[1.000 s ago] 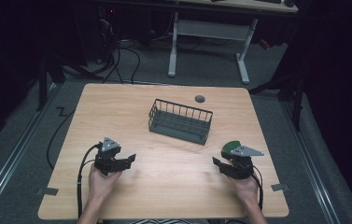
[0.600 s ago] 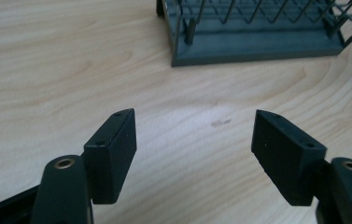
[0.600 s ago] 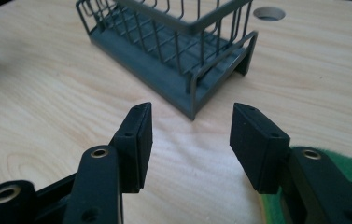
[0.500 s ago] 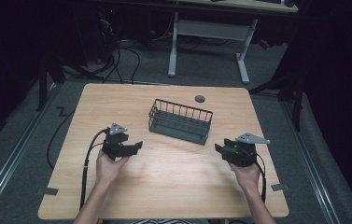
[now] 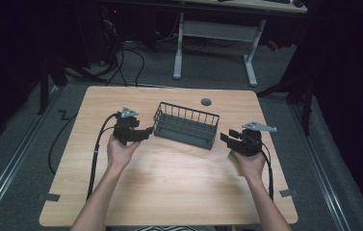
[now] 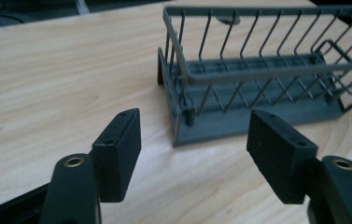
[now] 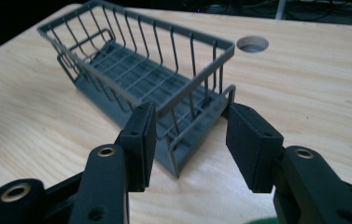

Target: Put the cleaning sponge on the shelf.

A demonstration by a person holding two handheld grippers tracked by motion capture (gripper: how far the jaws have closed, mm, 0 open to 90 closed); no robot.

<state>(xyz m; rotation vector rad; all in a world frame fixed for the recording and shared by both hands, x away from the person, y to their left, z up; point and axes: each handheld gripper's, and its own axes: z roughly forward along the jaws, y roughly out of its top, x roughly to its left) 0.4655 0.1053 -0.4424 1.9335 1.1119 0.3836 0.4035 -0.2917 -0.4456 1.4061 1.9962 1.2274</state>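
A dark grey wire basket (image 5: 186, 125) stands empty at the middle of the wooden table (image 5: 179, 187). My left gripper (image 5: 146, 131) hovers just off the basket's left end, pointing at it. In the left gripper view (image 6: 194, 121) its jaws stand wide apart and have just been closing a little, with nothing between them; the basket (image 6: 257, 79) lies ahead to the right. My right gripper (image 5: 226, 137) hovers off the basket's right end. Its jaws (image 7: 190, 116) are apart and have just been closing, with the basket's near corner (image 7: 197, 135) beyond the pads and untouched.
A round cable hole (image 5: 206, 102) sits in the table behind the basket. A white-legged desk (image 5: 213, 33) and cables (image 5: 121, 57) lie on the floor beyond the far edge. A black cable (image 5: 97, 149) trails from the left gripper over the tabletop.
Both hands have moved forward and inward from the table's near side toward the basket's two ends, rising slightly. Both pairs of jaws look a little narrower.
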